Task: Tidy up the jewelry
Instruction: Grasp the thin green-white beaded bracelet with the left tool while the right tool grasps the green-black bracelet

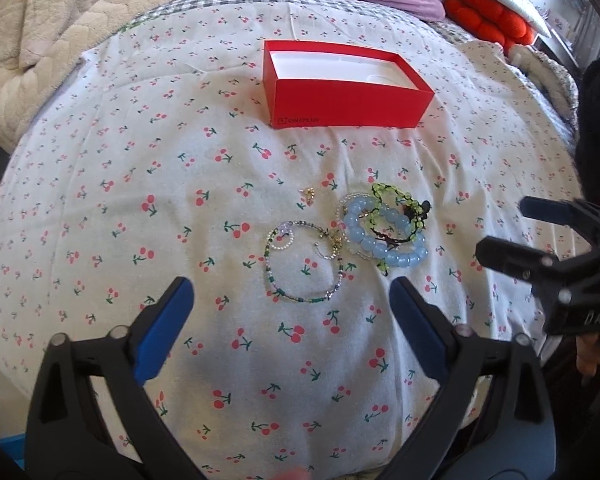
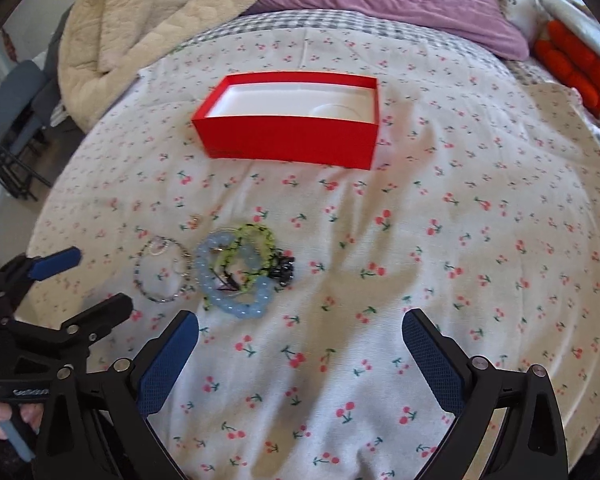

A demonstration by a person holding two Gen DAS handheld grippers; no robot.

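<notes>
Blue-padded fingers [image 1: 168, 328] of the left hand-held gripper [image 1: 292, 320] fill the bottom of the left wrist view, spread wide, holding nothing, hovering above the bed [image 1: 100, 220] just short of the jewelry. Right hand-held gripper [image 2: 300, 354] is likewise wide and empty in its own view; it also shows at the right edge of the left view, jaws apart.

Jewelry sits in one loose cluster at frame centre of the left view: thin multicolour beaded bracelet [image 1: 304, 266] nearest the left gripper, chunky pale blue bead bracelet [image 1: 384, 236] just beside it on the right, green bead bracelet [image 1: 400, 208] lying tangled on top of the blue one, with some dark cord in the tangle. Small gold piece [image 1: 309, 196], possibly an earring, lies apart above the thin bracelet; too small to tell.

Red box [image 1: 340, 100] is open, upper centre, well apart from the cluster. Its white interior looks empty.

Judgement: task barely started, nothing sorted yet; every piece still needs picking up and placing in the box. Tangled green and blue pair will likely lift together.
</notes>
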